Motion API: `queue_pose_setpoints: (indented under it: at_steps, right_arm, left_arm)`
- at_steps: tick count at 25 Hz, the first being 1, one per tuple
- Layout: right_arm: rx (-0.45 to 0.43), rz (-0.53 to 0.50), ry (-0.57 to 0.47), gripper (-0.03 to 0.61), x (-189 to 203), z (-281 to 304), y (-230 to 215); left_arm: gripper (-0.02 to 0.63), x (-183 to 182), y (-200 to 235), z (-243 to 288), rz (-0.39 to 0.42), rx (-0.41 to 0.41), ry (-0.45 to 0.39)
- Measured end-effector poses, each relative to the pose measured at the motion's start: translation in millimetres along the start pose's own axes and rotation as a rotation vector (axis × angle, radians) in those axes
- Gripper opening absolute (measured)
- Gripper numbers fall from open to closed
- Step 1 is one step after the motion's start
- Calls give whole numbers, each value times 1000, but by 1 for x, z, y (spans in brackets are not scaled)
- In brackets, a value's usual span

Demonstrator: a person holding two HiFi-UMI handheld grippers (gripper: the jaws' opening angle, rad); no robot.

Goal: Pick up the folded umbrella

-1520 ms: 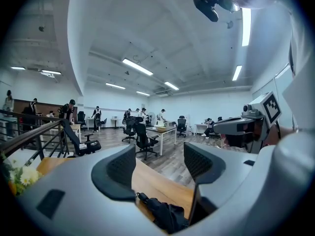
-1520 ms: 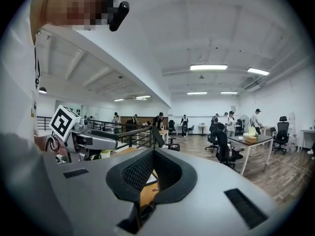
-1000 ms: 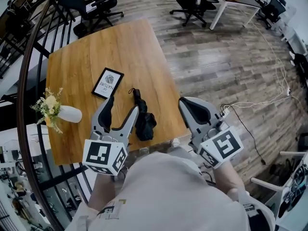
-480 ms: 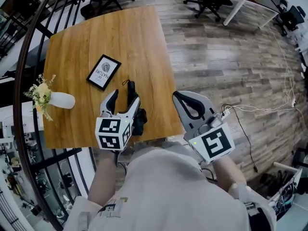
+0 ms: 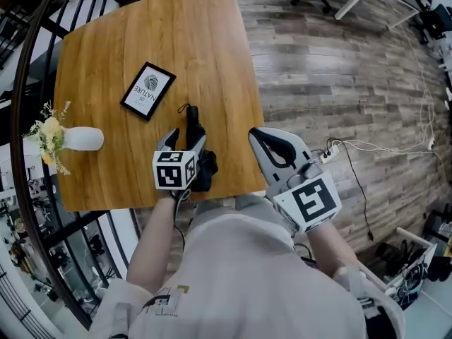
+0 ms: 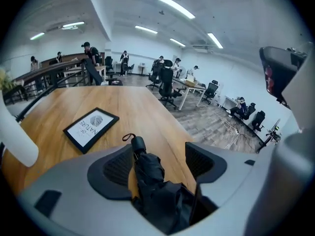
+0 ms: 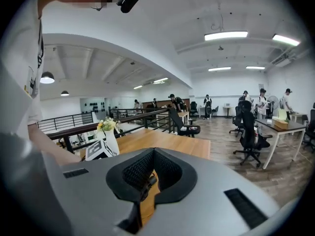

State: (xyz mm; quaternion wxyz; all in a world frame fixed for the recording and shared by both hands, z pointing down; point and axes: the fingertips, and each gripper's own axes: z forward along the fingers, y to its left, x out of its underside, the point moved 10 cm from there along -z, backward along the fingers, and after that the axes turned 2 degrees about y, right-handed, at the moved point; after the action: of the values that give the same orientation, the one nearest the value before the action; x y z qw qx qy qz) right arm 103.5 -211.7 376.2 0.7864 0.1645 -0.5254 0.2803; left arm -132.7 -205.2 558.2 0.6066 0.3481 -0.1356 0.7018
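Observation:
The black folded umbrella (image 5: 192,122) lies on the wooden table (image 5: 106,41) near its front edge, its strap end pointing away from me. My left gripper (image 5: 185,139) is down over it, open, with one jaw on each side. In the left gripper view the umbrella (image 6: 147,168) runs between the two pads, and bare wood shows beside it on the right. My right gripper (image 5: 256,136) hovers off the table's right front corner, shut and empty. In its own view the right gripper (image 7: 153,151) has its tips meeting.
A black-framed picture (image 5: 147,90) lies left of the umbrella and beyond it. A white vase with flowers (image 5: 79,138) stands at the table's left edge, by a dark railing (image 5: 21,119). White cables (image 5: 367,147) trail over the wood floor on the right.
My left gripper has moved forward and down until its jaws straddle the umbrella. The right gripper has stayed by the table's corner, still shut.

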Motion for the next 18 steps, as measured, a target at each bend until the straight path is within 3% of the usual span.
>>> queue_pose_setpoints:
  at_steps: [8, 14, 18]
  right_arm:
    - [-25, 136, 82, 28, 35, 35, 17]
    - [-15, 182, 115, 28, 44, 48, 12]
    - [1, 191, 113, 28, 48, 50, 15]
  left_arm:
    - [348, 49, 25, 62, -37, 40, 237]
    - [354, 67, 28, 89, -26, -20, 329]
    - [354, 80, 35, 95, -106, -22, 348]
